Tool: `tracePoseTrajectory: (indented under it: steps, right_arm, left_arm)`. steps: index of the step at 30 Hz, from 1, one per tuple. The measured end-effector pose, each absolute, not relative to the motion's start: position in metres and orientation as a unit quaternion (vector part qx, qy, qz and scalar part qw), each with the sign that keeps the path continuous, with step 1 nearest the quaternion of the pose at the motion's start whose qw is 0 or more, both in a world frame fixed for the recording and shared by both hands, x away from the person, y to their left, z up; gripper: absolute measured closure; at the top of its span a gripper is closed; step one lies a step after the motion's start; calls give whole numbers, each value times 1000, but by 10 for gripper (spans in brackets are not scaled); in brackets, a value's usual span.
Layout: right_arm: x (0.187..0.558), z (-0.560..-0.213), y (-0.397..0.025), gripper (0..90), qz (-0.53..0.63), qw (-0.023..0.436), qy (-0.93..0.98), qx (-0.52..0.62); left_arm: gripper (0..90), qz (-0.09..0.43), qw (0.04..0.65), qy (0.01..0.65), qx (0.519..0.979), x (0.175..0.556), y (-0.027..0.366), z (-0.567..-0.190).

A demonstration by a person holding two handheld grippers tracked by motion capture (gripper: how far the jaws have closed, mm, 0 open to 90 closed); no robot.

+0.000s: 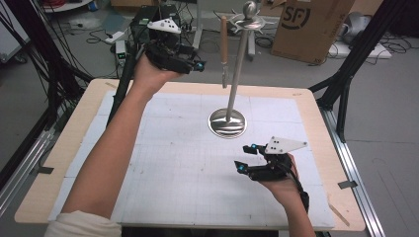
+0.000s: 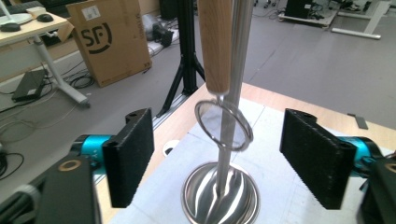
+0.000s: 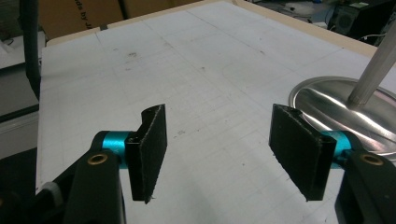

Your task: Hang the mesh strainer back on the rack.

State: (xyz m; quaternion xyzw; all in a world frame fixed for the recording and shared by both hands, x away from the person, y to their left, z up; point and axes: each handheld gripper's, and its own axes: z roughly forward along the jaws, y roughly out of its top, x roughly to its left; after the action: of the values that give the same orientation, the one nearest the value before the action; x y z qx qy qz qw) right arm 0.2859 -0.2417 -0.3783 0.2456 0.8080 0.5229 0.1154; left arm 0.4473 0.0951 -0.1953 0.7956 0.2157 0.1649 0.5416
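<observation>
A shiny metal stand (image 1: 236, 64) rises from a round base (image 1: 227, 124) at the middle back of the white mat. From its top hooks hangs a wooden-handled utensil (image 1: 224, 42); its lower end is a wire ring (image 2: 224, 126) beside the pole (image 2: 235, 70). My left gripper (image 1: 196, 59) is held high, left of the utensil, open. In the left gripper view the handle (image 2: 215, 46) and ring hang beyond the gap between the wide-apart jaws of that gripper (image 2: 222, 156). My right gripper (image 1: 245, 158) is low over the mat, open and holding nothing (image 3: 224, 149), with the base (image 3: 336, 105) to its right.
The gridded white mat (image 1: 173, 163) covers a wooden table (image 1: 59, 148). A cardboard box (image 1: 306, 24) and cables lie on the floor behind. Black tripod legs (image 1: 356, 54) stand at the table's right rear; another dark post (image 1: 123, 84) stands at the left rear.
</observation>
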Motion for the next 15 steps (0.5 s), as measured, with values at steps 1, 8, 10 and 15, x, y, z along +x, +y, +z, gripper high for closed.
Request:
tracePoseTrajectory:
  steps: [1,8,10,15]
  right_arm:
    - [286,-378,-242,365,523,115,808,246]
    - [285,-377,-243,365,528,116,805,246]
    - [285,-377,-243,365,528,116,805,246]
    - [286,-378,-244,365,527,115,805,246]
  left_arm:
    - [251,167,541,216,796,445,96,-197]
    - [240,166,541,213,797,435,101,-200]
    - [237,166,539,209,798,432,102,-200]
    - [228,161,543,211,797,425,105,-203]
